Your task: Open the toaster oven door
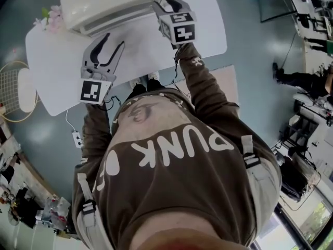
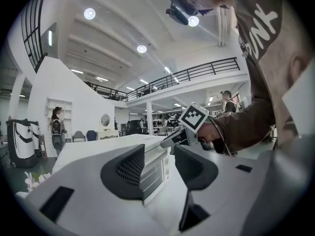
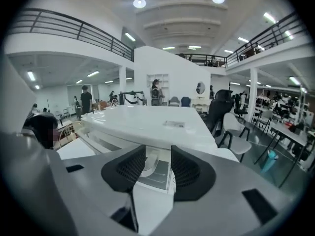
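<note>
A white toaster oven (image 1: pixel 106 4) stands at the far side of a white table (image 1: pixel 52 61), its door shut. My right gripper (image 1: pixel 164 3) is at the oven's front right corner. In the right gripper view the jaws (image 3: pixel 157 151) stand apart, and the end of the white door handle (image 3: pixel 149 163) shows in the gap between them; I see no pad pressing on it. My left gripper (image 1: pixel 114 40) hangs over the table short of the oven, open and holding nothing. Through its jaws (image 2: pixel 160 151) I see the oven's front (image 2: pixel 155 171) and the right gripper's marker cube (image 2: pixel 197 117).
Pink flowers (image 1: pixel 49 19) lie at the table's left end. A round white wire frame (image 1: pixel 15 87) and a power strip (image 1: pixel 77 138) are on the floor to the left. Chairs (image 3: pixel 241 141) stand beyond the table, and people stand far off in the hall.
</note>
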